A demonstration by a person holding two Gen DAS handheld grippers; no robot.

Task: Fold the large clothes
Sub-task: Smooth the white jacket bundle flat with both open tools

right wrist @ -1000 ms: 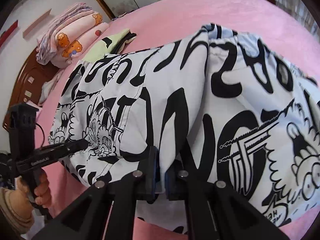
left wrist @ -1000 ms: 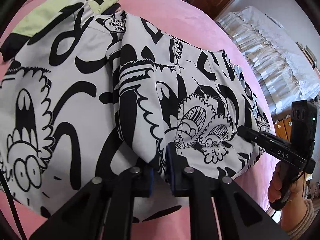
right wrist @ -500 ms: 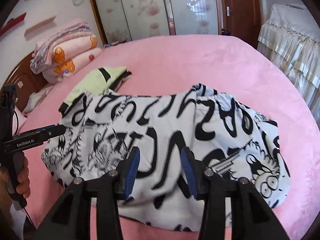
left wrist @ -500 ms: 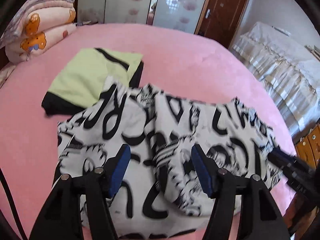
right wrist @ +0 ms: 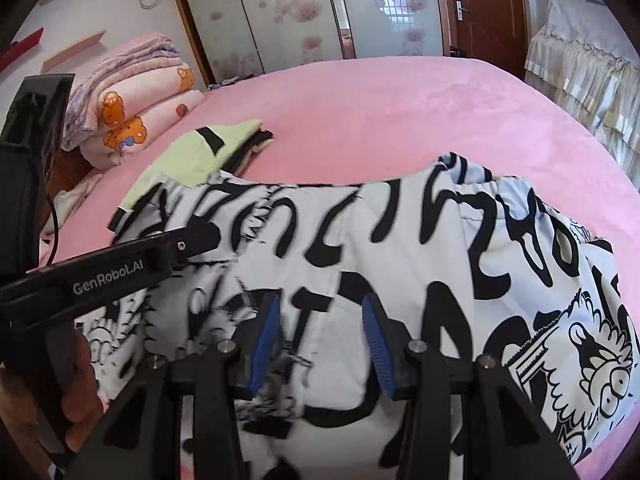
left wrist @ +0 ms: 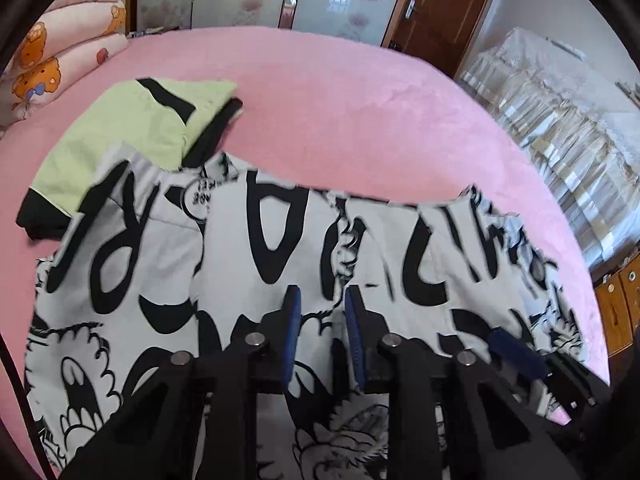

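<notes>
A large white garment with black cartoon print (left wrist: 260,240) lies spread across the pink bed (left wrist: 360,120), folded over itself; its elastic hem (right wrist: 492,184) shows at the far edge. My left gripper (left wrist: 320,320) hovers over its near middle. Its jaws are closing to a narrow gap, and the cloth shows flat behind them, not pinched. My right gripper (right wrist: 318,332) stands open above the garment (right wrist: 400,240), nothing between its pads. The left gripper (right wrist: 200,236) reaches in from the left of the right wrist view, held by a hand (right wrist: 76,380).
A folded light-green and black garment (left wrist: 132,136) lies at the far left, touching the printed one. Stacked blankets (right wrist: 132,92) sit at the bed's head. A brown door (left wrist: 436,12) and lace-draped furniture (left wrist: 560,100) stand beyond the bed.
Both grippers let go of the printed cloth, opened and drew back and up. The garment settled flat on the bed. The left jaws have since narrowed again.
</notes>
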